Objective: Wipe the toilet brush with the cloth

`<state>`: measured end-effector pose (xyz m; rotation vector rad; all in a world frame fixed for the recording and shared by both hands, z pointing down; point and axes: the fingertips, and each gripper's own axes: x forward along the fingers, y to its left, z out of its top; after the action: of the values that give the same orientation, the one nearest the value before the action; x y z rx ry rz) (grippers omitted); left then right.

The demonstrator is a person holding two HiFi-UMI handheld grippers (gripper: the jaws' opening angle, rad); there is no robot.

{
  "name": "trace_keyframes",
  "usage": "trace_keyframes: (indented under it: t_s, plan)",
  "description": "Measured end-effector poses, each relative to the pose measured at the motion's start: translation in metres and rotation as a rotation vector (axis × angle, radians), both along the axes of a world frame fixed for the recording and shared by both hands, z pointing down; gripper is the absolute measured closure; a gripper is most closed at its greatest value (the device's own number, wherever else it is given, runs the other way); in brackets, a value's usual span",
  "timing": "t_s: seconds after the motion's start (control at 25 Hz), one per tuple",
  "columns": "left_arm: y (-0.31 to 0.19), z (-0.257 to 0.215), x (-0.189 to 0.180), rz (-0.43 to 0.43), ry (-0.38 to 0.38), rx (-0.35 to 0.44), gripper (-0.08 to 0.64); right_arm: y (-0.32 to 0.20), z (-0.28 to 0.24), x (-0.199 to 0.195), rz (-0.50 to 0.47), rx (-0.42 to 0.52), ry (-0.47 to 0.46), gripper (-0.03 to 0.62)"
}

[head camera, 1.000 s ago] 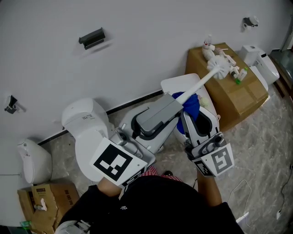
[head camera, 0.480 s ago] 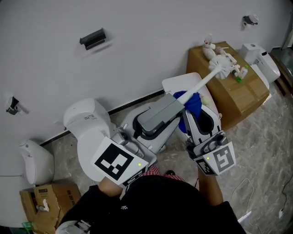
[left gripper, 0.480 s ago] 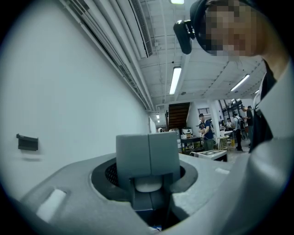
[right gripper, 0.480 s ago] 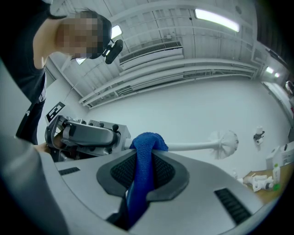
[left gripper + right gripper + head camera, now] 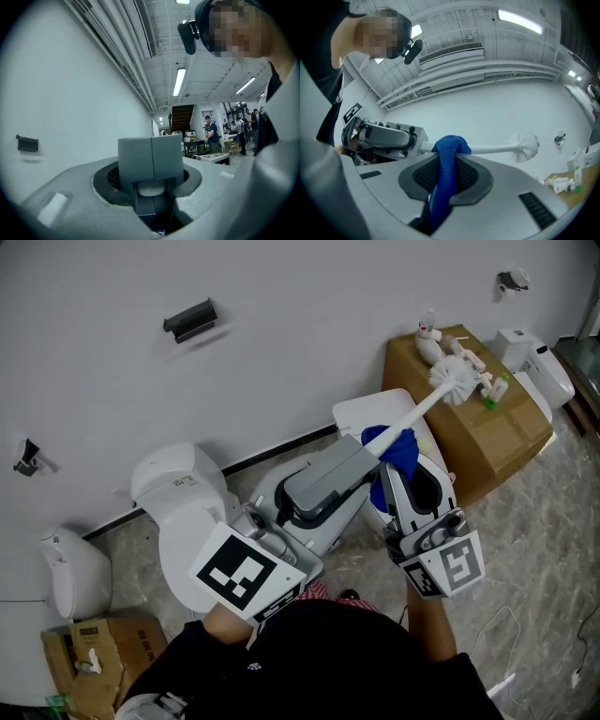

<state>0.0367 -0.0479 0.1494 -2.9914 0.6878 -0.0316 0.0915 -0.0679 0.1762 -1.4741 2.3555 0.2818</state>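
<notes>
Mid-wipe: the left gripper [image 5: 358,452] clenches its jaws on the white plastic toilet brush [image 5: 452,381] by the handle. The right gripper [image 5: 397,474] pinches a blue cloth [image 5: 394,448] over it, probably sliding toward the bristles next.

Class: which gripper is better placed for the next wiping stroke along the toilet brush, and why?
Right. The right gripper is shut on the blue cloth, which drapes over the toilet brush handle; the left gripper clamps the handle's end, probably steadying it.
</notes>
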Motion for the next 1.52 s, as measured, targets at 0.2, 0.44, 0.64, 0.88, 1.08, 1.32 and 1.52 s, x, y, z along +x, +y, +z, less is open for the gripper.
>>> trace_keyframes:
  t_s: [0.2,0.44,0.64,0.88,1.08,1.32,1.52]
  plan:
    - [-0.001,0.002,-0.001,0.0,-0.006,-0.001,0.391,-0.005,0.001,0.005,0.009,-0.01,-0.012,0.528]
    - [-0.001,0.002,0.001,0.003,-0.008,-0.008,0.391,-0.01,0.0,0.012,0.021,-0.011,-0.025,0.528]
    - [-0.001,0.002,0.001,0.004,-0.002,-0.006,0.391,-0.013,0.001,0.018,0.031,-0.015,-0.034,0.528]
    - [0.001,0.001,0.001,0.012,-0.013,0.002,0.391,-0.015,0.001,0.026,0.048,-0.024,-0.045,0.528]
    - [0.005,0.001,0.003,0.029,-0.012,-0.001,0.391,-0.013,0.001,0.033,0.069,-0.028,-0.056,0.528]
    - [0.012,0.004,0.009,0.051,-0.017,-0.008,0.391,-0.008,0.006,0.047,0.104,-0.032,-0.076,0.528]
    - [0.017,0.005,0.013,0.062,-0.02,-0.019,0.391,-0.005,0.007,0.059,0.132,-0.037,-0.092,0.528]
